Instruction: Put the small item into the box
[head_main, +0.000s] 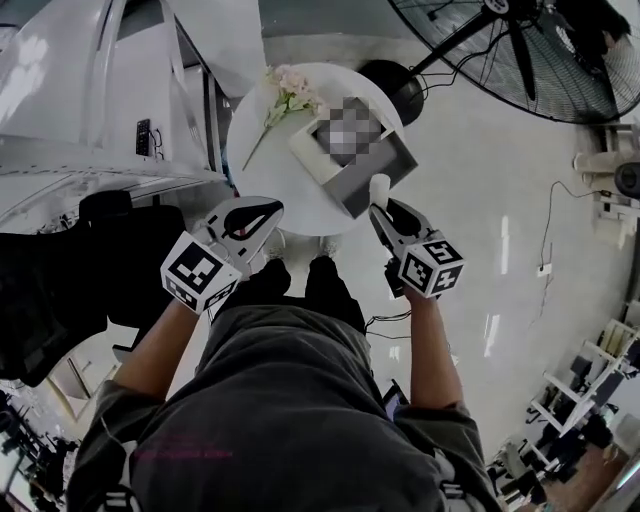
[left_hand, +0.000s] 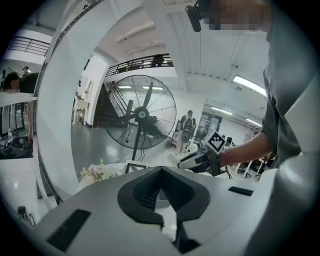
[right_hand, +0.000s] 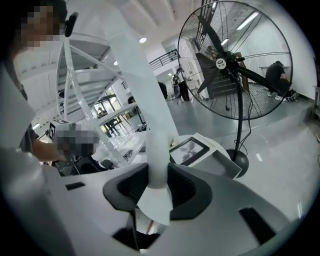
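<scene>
- The left gripper (head_main: 268, 212), a white claw with black pads and a marker cube, is at about 10 o'clock from the person's trunk. It hangs over the near edge of the round white table (head_main: 262, 172). In the left gripper view its pads (left_hand: 150, 190) are pressed together with nothing between them.
- A small bunch of pale pink flowers (head_main: 290, 90) lies at the table's 11 o'clock.
- The open grey box with a white rim (head_main: 398, 152) sits on the table's 2 o'clock side, turned at an angle. A framed picture (right_hand: 190, 150) lies in it.
- The small white cylindrical item (head_main: 380, 190) is just outside the box, at the box's 6 o'clock corner. It is off the tabletop, upright in the claw.
- The right gripper (head_main: 380, 210), at 1 o'clock from the trunk, pinches that item between its black pads; the right gripper view shows them closed on it.
- A large black pedestal fan (head_main: 530, 50) stands on the floor at the table's 2 o'clock.
</scene>
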